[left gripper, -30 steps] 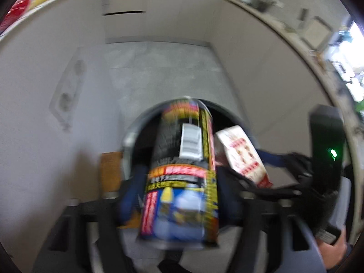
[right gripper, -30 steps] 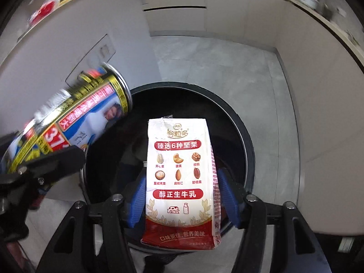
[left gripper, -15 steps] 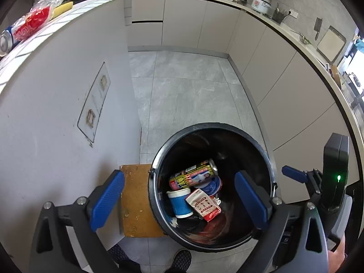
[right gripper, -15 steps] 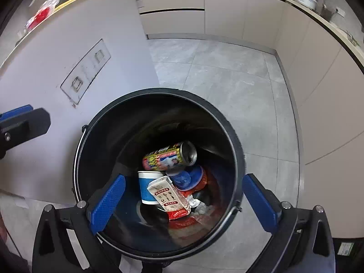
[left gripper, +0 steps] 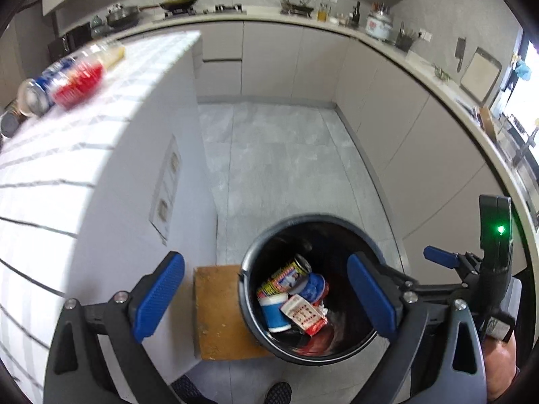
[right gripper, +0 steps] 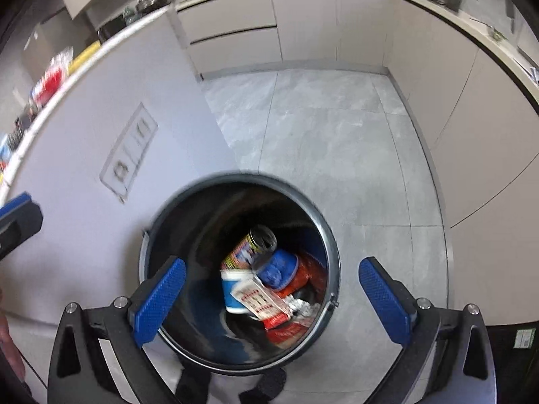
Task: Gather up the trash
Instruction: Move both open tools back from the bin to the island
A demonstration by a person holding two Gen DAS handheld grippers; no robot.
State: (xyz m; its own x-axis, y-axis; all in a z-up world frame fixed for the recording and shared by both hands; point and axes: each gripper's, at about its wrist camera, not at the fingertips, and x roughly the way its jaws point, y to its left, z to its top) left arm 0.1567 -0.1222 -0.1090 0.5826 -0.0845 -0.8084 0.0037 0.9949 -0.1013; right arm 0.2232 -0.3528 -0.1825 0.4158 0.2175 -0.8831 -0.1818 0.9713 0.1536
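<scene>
Trash bin [right gripper: 331,245] now holds can [right gripper: 251,247] & carton [right gripper: 261,301]; both claws [left gripper: 266,299] [right gripper: 273,299] wide open, empty, lifted higher.

No text is reading clearly in either view. The can [left gripper: 286,277] lying in the bin [left gripper: 249,306] is showing red and yellow printing with a pictured figure, but its characters are too small and blurred to make out. The white and red carton [right gripper: 261,303] beside it is carrying rows of small red marks, illegible. The blue and red packaging [left gripper: 72,75] on the counter [left gripper: 67,168] is smeared by motion. The green sticker [right gripper: 524,337] at the right edge is showing unreadable print.
</scene>
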